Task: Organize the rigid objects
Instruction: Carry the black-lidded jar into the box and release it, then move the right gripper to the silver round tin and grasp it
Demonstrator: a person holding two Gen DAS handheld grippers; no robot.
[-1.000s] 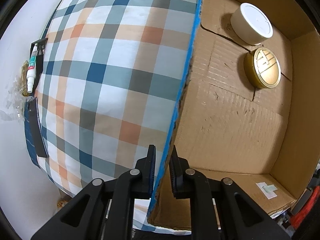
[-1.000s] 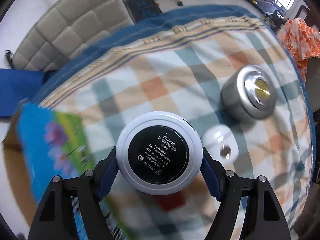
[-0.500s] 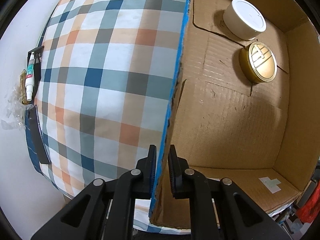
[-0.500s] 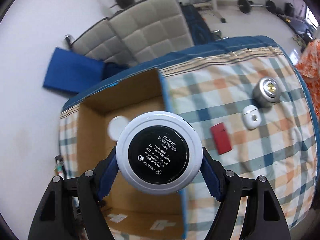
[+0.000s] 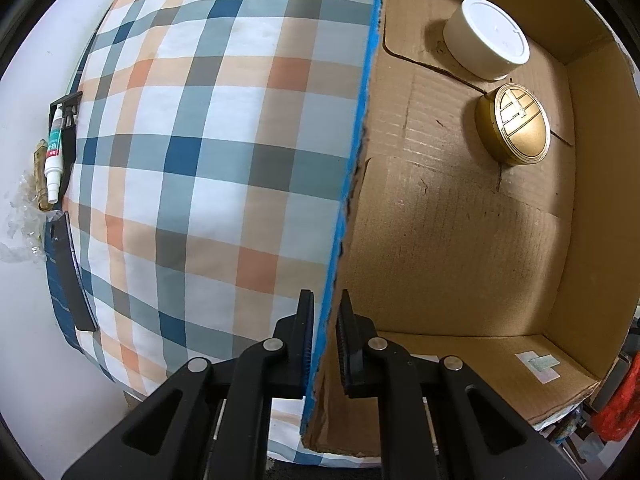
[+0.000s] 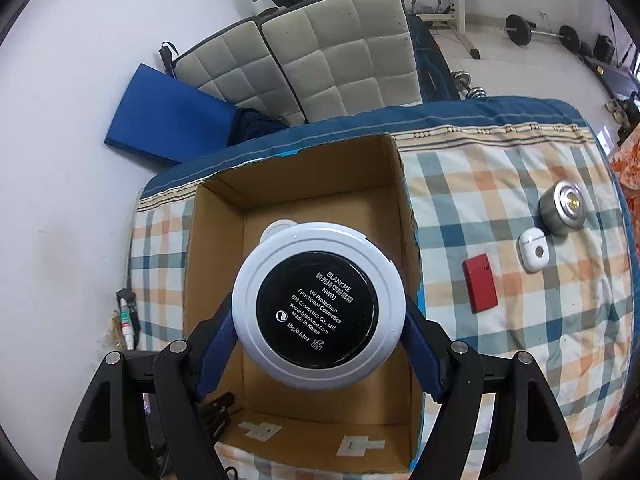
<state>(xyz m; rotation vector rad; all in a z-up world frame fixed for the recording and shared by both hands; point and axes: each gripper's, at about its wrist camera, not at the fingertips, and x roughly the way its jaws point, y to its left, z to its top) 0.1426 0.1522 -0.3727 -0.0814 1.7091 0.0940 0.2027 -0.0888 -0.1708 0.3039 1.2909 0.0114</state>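
Observation:
My right gripper (image 6: 318, 344) is shut on a round white compact with a black label (image 6: 318, 306) and holds it above the open cardboard box (image 6: 296, 184). My left gripper (image 5: 324, 340) is shut on the box's blue-edged side wall (image 5: 352, 184). Inside the box sit a white jar (image 5: 486, 38) and a gold round tin (image 5: 516, 124); the jar's rim peeks out behind the compact in the right wrist view (image 6: 276, 227). On the checked bedspread (image 6: 520, 208) lie a silver round tin (image 6: 562, 202), a white earbud case (image 6: 532, 249) and a red card case (image 6: 480, 288).
The box stands on a bed against a white wall. A small white tube (image 5: 54, 156) and black strap lie at the bed's edge by the wall. A padded headboard (image 6: 320, 52), a blue mat (image 6: 164, 120) and barbells (image 6: 532, 32) lie beyond the bed.
My right gripper has carried the compact from over the bedspread to above the open box and come closer to it. My left gripper keeps its hold on the box wall.

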